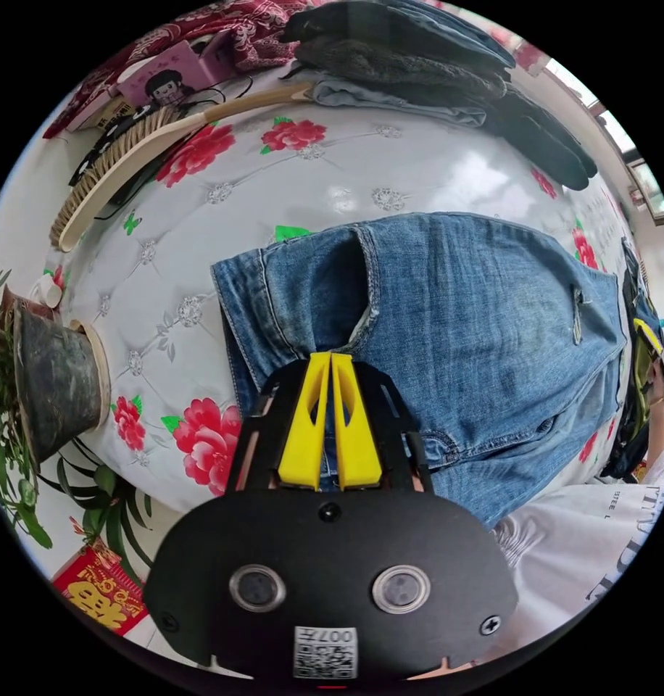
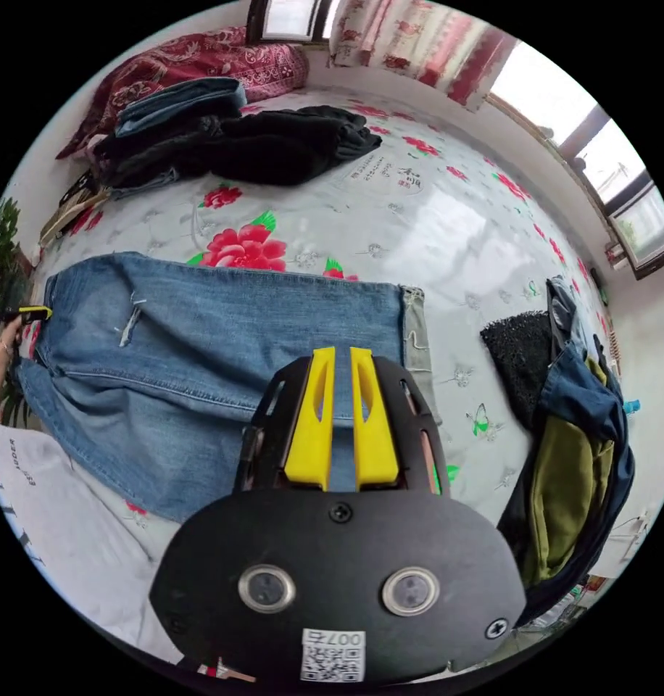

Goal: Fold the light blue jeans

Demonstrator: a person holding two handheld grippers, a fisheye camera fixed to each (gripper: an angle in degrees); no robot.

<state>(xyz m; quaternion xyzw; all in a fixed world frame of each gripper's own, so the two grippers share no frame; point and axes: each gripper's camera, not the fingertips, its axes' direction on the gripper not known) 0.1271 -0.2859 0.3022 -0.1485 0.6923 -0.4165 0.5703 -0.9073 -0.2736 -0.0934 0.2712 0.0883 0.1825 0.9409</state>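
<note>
While the light blue jeans [image 2: 201, 348] lie flat across the flower-printed bed [image 2: 455, 217], a pile of dark clothes [image 2: 238, 141] sits well behind them and a second clothes heap [image 2: 578, 435] beside the hems. The left gripper [image 1: 330, 359] has its jaws clenched on the jeans' near edge; the right gripper [image 2: 342, 355] hovers over the leg with jaws slightly parted, gripping nothing. A brush [image 1: 129, 156] and potted plant [image 1: 49, 377] crowd the bed's edge.

One pair of light blue jeans [image 1: 448, 319] lying ahead of two grippers: left gripper [image 1: 330, 357], right gripper [image 2: 343, 353]. One brush [image 1: 122, 170] lying beyond left gripper. One potted plant [image 1: 53, 377] standing beside it. One black garment [image 2: 274, 148] lying beyond right gripper.
</note>
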